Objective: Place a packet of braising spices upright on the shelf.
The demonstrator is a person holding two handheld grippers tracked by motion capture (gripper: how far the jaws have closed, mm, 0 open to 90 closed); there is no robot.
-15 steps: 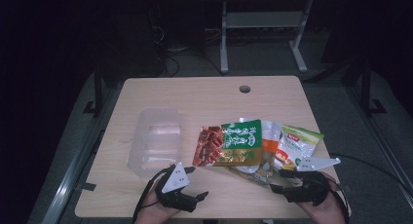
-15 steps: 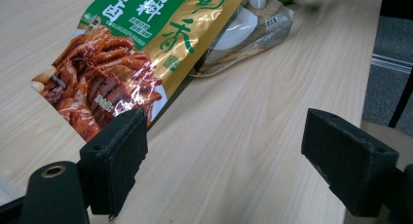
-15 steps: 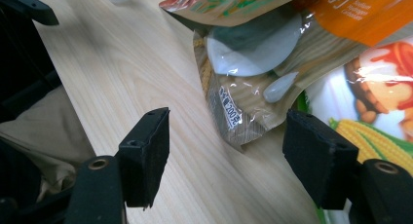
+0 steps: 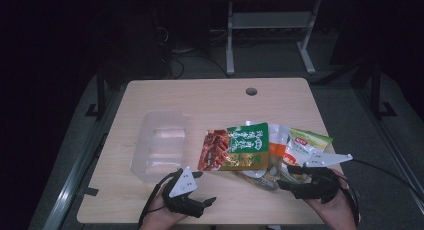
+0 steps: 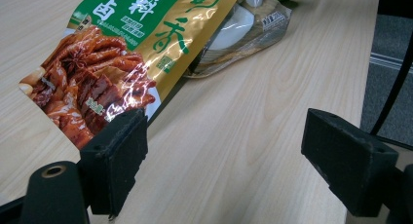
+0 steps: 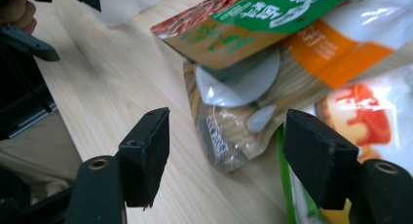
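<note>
Jaws wide on both grippers, nothing between them. Left gripper sits at the near desk edge, aimed at the red-and-green snack bag, its left jaw just short of the bag's red corner. Right gripper is at the near right, jaws straddling open air in front of a clear noodle pack that pokes out from under the snack bag. Clear plastic box stands left of the bags, lid off; nothing readable inside it. Orange-and-white packet and green-edged packet lie overlapped to the right, close to the right desk edge. Far half of desk is bare wood, with a cable hole near the back edge. Bare strip runs between the grippers along the near edge.
</note>
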